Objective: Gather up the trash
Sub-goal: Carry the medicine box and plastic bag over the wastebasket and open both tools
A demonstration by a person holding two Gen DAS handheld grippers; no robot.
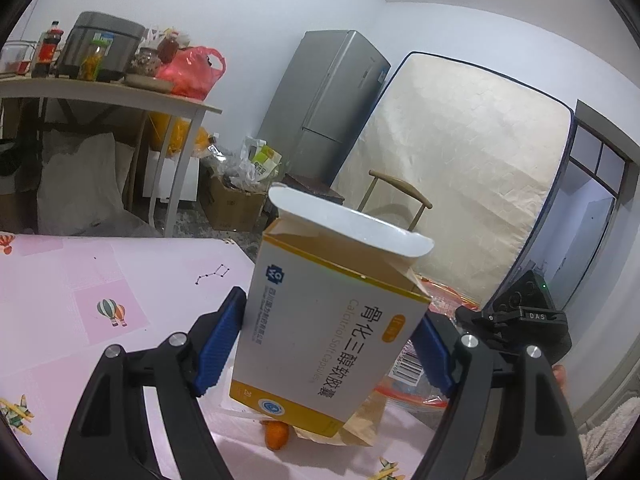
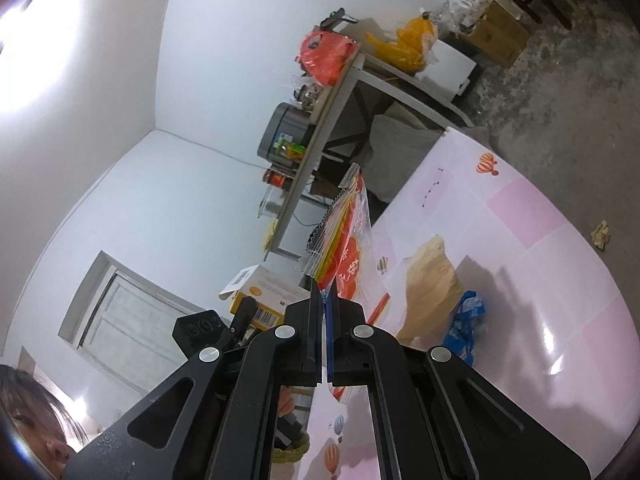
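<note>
Left gripper [image 1: 332, 344]: jaws wide, blue pads pressed on both sides of one white-and-yellow medicine box [image 1: 328, 332], held tilted above the table with its top flap open.
Right gripper [image 2: 323, 304]: jaws closed flat on one red-and-clear plastic snack wrapper [image 2: 344, 232], which stands up edge-on from the fingertips.
Table [image 1: 80, 280]: pink patterned cloth (balloons, little planes); its far edge drops to a grey floor, with open cloth left of the box.
Left on the table: one brown paper bag [image 2: 430, 280], one crumpled blue wrapper [image 2: 466, 320] touching the bag, one orange piece of peel [image 1: 277, 435] under the box.
Floor: one crumpled paper scrap [image 2: 601, 234] well beyond the table edge.
Room beyond: one side table [image 1: 120, 92] crowded with jars, one grey fridge [image 1: 328, 104], one mattress [image 1: 460, 168] leaning on the wall, one chair [image 1: 396, 196] close to the table.
</note>
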